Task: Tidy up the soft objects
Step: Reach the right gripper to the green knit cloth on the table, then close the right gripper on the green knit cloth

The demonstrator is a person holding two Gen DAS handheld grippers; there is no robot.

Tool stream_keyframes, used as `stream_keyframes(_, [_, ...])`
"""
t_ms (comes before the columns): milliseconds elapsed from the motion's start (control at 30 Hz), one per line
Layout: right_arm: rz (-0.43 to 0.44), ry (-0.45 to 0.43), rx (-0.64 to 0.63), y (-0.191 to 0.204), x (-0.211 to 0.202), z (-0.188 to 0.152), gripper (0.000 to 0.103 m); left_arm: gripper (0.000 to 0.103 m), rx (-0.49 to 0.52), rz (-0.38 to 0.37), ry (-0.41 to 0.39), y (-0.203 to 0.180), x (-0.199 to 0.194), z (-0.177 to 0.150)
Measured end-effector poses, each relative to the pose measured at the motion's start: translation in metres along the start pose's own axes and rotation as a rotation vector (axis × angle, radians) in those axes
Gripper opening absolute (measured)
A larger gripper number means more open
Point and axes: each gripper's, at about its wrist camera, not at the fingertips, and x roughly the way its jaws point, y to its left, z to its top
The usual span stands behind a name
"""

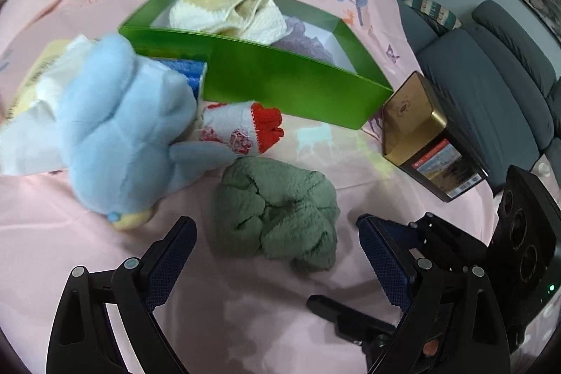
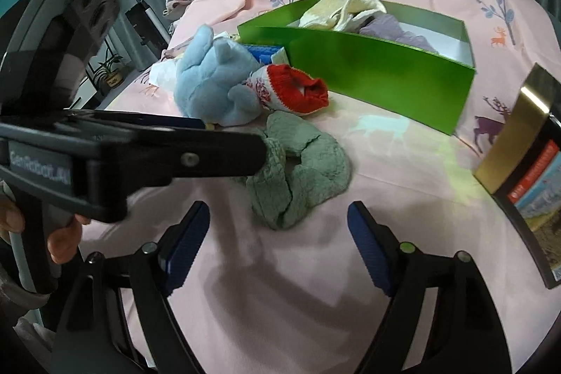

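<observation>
Left wrist view, left gripper fingers spread around green towel, green box behind

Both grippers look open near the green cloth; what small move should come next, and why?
Probably ease the left gripper forward and close on the green cloth: it lies between the open fingers, outside the green box that already holds folded cloths.

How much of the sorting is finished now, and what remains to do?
Done: a cream cloth and a purple cloth lie in the green box. In hand: nothing; the left gripper and right gripper are open near the green towel. Left: that towel, the blue plush toy and the red-cuffed sock.
</observation>
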Motion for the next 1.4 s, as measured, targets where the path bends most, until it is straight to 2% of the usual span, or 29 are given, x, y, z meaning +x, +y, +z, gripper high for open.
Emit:
stream_keyframes(167, [0.010, 0.017, 0.015, -0.008, 0.011, 0.004, 0.070, 0.094, 0.000, -0.003, 0.009, 0.003, 0.012, 0.003])
stream_keyframes(333, [0.023, 0.013, 0.020, -0.010, 0.017, 0.009, 0.063, 0.081, -0.038, 0.003, 0.024, 0.014, 0.020, 0.006])
stream_keyframes(433, [0.019, 0.005, 0.016, -0.010, 0.019, 0.008, 0.055, 0.068, -0.038, -0.005, 0.025, 0.015, 0.022, 0.004])
stream_keyframes(533, [0.023, 0.006, 0.007, -0.008, 0.021, 0.009, 0.042, 0.054, -0.026, -0.004, 0.044, 0.014, 0.023, 0.003])
stream_keyframes(600, [0.032, 0.013, 0.005, -0.008, 0.022, 0.009, 0.028, 0.035, -0.030, -0.041, 0.067, 0.014, 0.022, 0.003])
stream_keyframes(700, [0.029, 0.014, -0.001, -0.006, 0.023, 0.010, 0.020, 0.032, -0.016, -0.055, 0.075, 0.010, 0.020, 0.000])
stream_keyframes(800, [0.033, 0.006, 0.000, -0.005, 0.019, 0.008, 0.015, 0.030, -0.043, -0.084, 0.076, 0.011, 0.018, -0.001])
stream_keyframes(867, [0.030, 0.001, -0.010, -0.002, 0.016, 0.007, 0.013, 0.029, -0.037, -0.084, 0.071, 0.007, 0.014, -0.003])
stream_keyframes(1033, [-0.007, -0.029, -0.044, 0.006, 0.000, 0.004, 0.012, 0.029, -0.005, -0.082, 0.041, -0.005, -0.006, -0.007])
stream_keyframes(1300, [-0.016, -0.139, -0.050, 0.015, -0.043, 0.000, 0.012, 0.029, 0.040, -0.122, -0.027, -0.024, -0.045, -0.012])
stream_keyframes(1400, [-0.032, -0.153, -0.068, 0.020, -0.052, -0.001, 0.012, 0.023, 0.047, -0.135, -0.033, -0.028, -0.053, -0.016])
